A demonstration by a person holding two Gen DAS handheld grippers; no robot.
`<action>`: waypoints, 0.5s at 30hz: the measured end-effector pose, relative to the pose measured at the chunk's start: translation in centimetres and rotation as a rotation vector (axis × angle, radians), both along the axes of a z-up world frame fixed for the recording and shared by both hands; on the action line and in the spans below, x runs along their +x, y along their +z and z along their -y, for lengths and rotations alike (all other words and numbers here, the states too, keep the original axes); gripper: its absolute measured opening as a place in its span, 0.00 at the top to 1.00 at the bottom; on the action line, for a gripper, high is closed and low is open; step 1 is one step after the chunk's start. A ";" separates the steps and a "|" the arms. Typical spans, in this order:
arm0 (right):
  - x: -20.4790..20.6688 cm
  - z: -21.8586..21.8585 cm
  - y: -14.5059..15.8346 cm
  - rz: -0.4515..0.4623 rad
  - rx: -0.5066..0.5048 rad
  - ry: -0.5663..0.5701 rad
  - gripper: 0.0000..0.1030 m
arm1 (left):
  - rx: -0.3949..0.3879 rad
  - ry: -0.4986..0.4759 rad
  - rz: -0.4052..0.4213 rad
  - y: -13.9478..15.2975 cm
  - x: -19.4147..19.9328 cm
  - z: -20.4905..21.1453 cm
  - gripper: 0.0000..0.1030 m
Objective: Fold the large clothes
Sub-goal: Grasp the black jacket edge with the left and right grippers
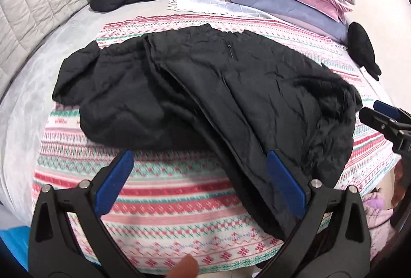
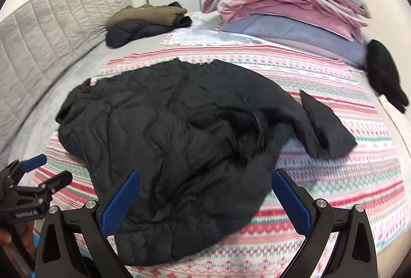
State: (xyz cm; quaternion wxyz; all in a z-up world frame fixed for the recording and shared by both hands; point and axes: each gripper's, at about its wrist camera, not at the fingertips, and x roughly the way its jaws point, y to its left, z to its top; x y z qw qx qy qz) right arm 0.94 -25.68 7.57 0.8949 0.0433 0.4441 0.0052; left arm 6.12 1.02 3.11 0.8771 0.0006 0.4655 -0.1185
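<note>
A black padded jacket [image 1: 205, 88] lies spread on a patterned pink, white and green blanket [image 1: 167, 201] on the bed. Its furry hood [image 2: 246, 129] is bunched near the middle, and one sleeve [image 2: 326, 129] sticks out to the right. My left gripper [image 1: 199, 153] is open just above the jacket's near edge, with its right finger [image 1: 285, 183] over the fabric and nothing held. My right gripper [image 2: 205, 174] is open over the jacket's near part, gripping nothing. Each gripper shows in the other's view: the right gripper [image 1: 377, 113] at the right edge, the left gripper [image 2: 48, 170] at the left edge.
Folded bedding [image 2: 287, 8] is stacked at the back right. A folded olive garment on a dark one [image 2: 146, 21] sits at the back. A grey quilted headboard [image 2: 46, 29] runs along the left. A small black item [image 2: 385, 77] lies at the bed's right edge.
</note>
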 end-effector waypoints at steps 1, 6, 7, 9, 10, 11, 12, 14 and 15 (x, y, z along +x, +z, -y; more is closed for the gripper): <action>0.8 0.3 0.3 -0.009 0.007 0.015 0.00 | -0.002 -0.003 0.017 0.3 0.5 0.0 0.00; 5.4 2.2 1.5 -0.040 0.058 0.052 0.00 | 0.028 -0.036 -0.037 0.4 5.1 -1.9 0.00; 6.2 2.6 1.6 -0.040 0.065 0.055 0.00 | 0.037 -0.042 -0.043 0.4 5.9 -2.2 0.00; 8.2 3.5 1.6 -0.051 0.090 0.068 0.00 | 0.049 -0.043 -0.048 0.4 7.5 -3.0 0.00; 9.2 4.0 1.5 -0.065 0.106 0.074 0.00 | 0.046 -0.044 -0.051 0.4 8.4 -3.4 0.00; 9.9 4.5 1.2 -0.080 0.118 0.075 0.00 | 0.045 -0.044 -0.052 0.4 9.4 -3.9 0.00; 11.3 5.1 0.7 -0.101 0.133 0.074 0.00 | 0.052 -0.041 -0.050 0.4 10.4 -4.2 0.00; 13.0 5.9 0.2 -0.114 0.132 0.069 0.00 | 0.084 -0.032 -0.028 0.2 12.3 -4.9 0.00; 14.0 6.4 -0.2 -0.120 0.126 0.066 0.00 | 0.091 -0.032 -0.017 0.0 13.0 -5.1 0.00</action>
